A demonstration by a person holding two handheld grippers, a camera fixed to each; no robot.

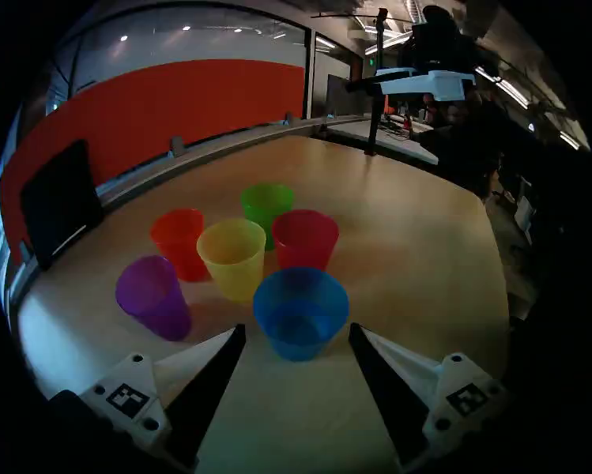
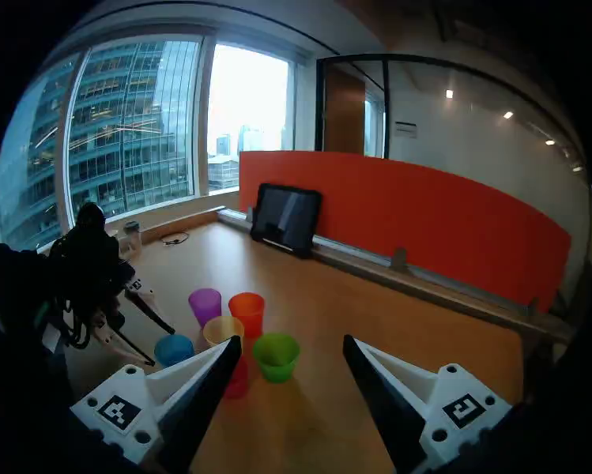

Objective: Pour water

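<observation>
Six plastic cups stand close together on the wooden table (image 1: 422, 237): blue (image 1: 300, 312), yellow (image 1: 232, 257), red (image 1: 305, 237), purple (image 1: 152, 296), orange (image 1: 179, 241) and green (image 1: 266, 204). My left gripper (image 1: 296, 330) is open, with the blue cup just between its fingertips and untouched. In the right gripper view, my right gripper (image 2: 292, 341) is open and empty above the green cup (image 2: 276, 355). Its left finger hides part of the red cup (image 2: 238, 381). The left gripper (image 2: 163, 347) reaches toward the blue cup (image 2: 174, 347) from the left. Whether any cup holds water is unclear.
A dark tablet (image 2: 286, 217) leans against the orange partition (image 2: 454, 229) along the table's back edge. A jar (image 2: 131, 235) stands by the window sill. A black stand with a white head (image 1: 422, 79) rises at the far end, where a person in dark clothes (image 1: 469, 134) sits.
</observation>
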